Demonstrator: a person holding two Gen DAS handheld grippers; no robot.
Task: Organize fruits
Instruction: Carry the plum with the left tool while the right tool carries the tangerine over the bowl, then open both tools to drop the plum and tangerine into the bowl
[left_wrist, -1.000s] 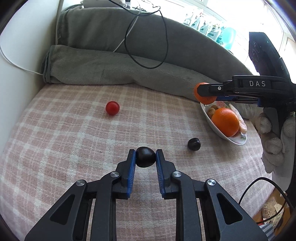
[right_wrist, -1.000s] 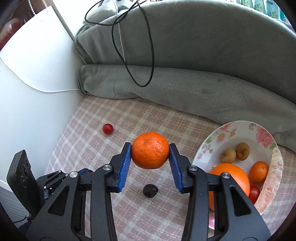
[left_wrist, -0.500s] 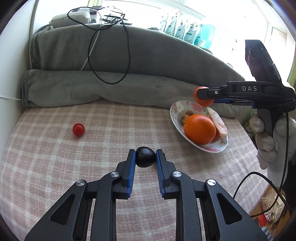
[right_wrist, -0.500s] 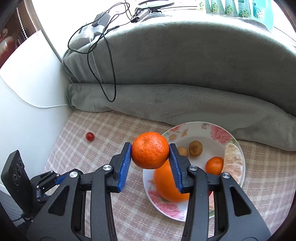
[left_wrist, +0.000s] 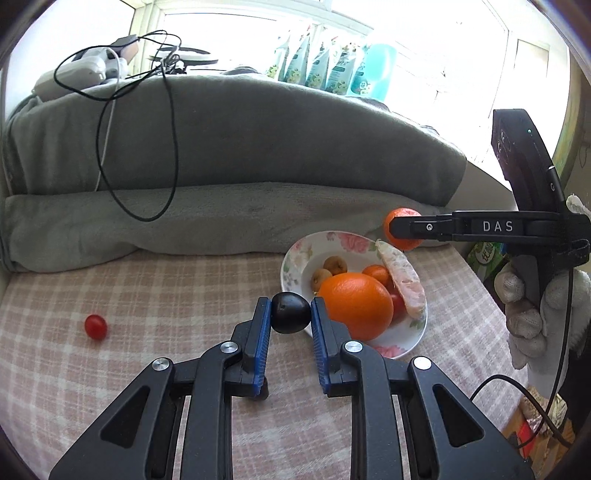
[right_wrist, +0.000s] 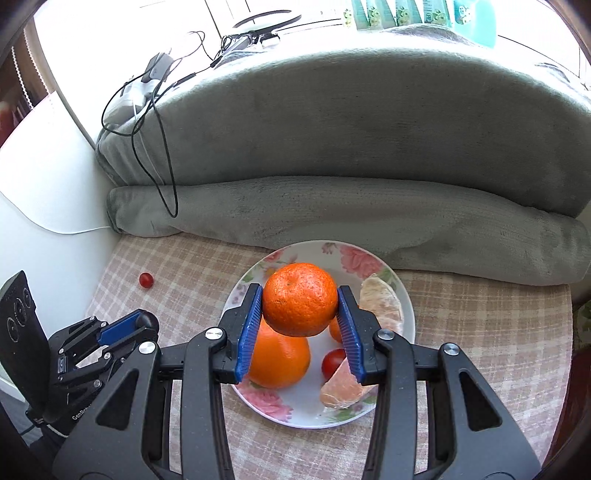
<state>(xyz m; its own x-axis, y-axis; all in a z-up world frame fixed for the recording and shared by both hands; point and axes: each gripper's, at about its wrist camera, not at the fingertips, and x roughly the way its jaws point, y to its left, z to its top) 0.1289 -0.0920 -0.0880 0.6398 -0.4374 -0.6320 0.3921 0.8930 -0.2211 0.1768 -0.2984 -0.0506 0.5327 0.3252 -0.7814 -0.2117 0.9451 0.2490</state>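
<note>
Low in the left wrist view, the left gripper (left_wrist: 290, 319) pinches a dark plum (left_wrist: 290, 312) beside the plate (left_wrist: 295, 254), seemingly ready for delivery. Center of the right wrist view, the right gripper (right_wrist: 300, 314) clamps a tangerine (right_wrist: 300, 299) above the plate (right_wrist: 406, 306), likely to drop it there; a cherry tomato (right_wrist: 146, 280) waits at left.

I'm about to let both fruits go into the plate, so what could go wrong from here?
1. The plate is crowded: dropped from the right tool, the mandarin may bounce off the big orange and roll onto the checked cloth.
2. The left tool holds the dark plum short of the plate's near rim; released here, it likely misses.
</note>
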